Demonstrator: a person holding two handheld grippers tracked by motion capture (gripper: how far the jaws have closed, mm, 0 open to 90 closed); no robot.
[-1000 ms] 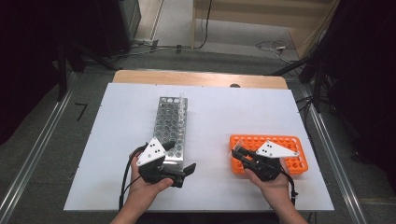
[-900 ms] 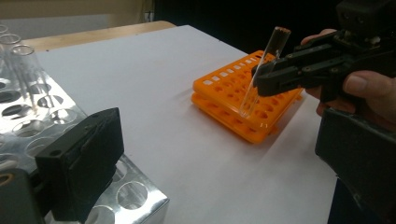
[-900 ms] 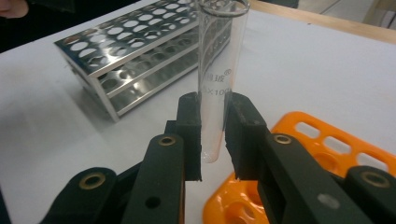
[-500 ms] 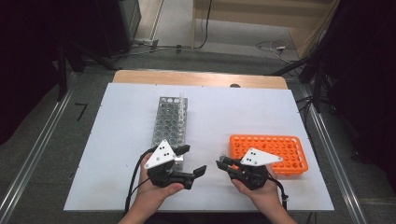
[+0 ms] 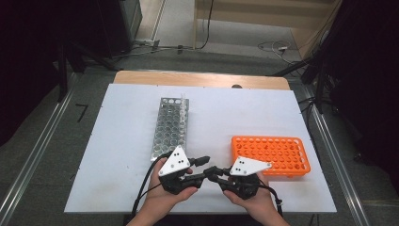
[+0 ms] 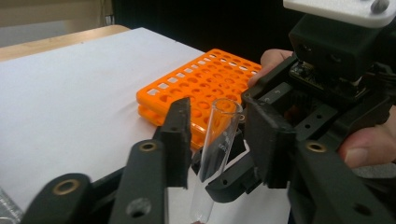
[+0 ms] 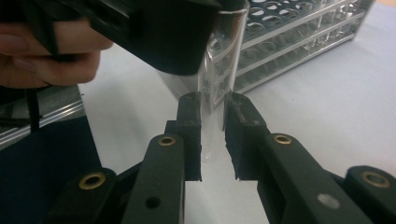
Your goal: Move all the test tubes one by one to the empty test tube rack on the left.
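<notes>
A clear test tube (image 7: 219, 70) is held near its rounded lower end by my right gripper (image 7: 213, 105), which is shut on it. My left gripper (image 6: 217, 112) faces it at the table's front centre. The left jaws have just been closing and now stand around the tube's (image 6: 215, 144) open upper end, with a thin gap still showing beside the glass. In the high view the left gripper (image 5: 206, 167) and right gripper (image 5: 214, 174) meet tip to tip, each in a hand.
An orange tube rack (image 5: 270, 155) lies to the right of the hands. A metal tube rack (image 5: 170, 127) runs lengthwise at centre left, with one clear tube (image 5: 182, 101) upright at its far end. The white tabletop (image 5: 117, 155) has bare room at the left.
Both hands have moved inward to the front centre. The right gripper came off the orange rack toward the left one. The left jaws have narrowed around the tube.
</notes>
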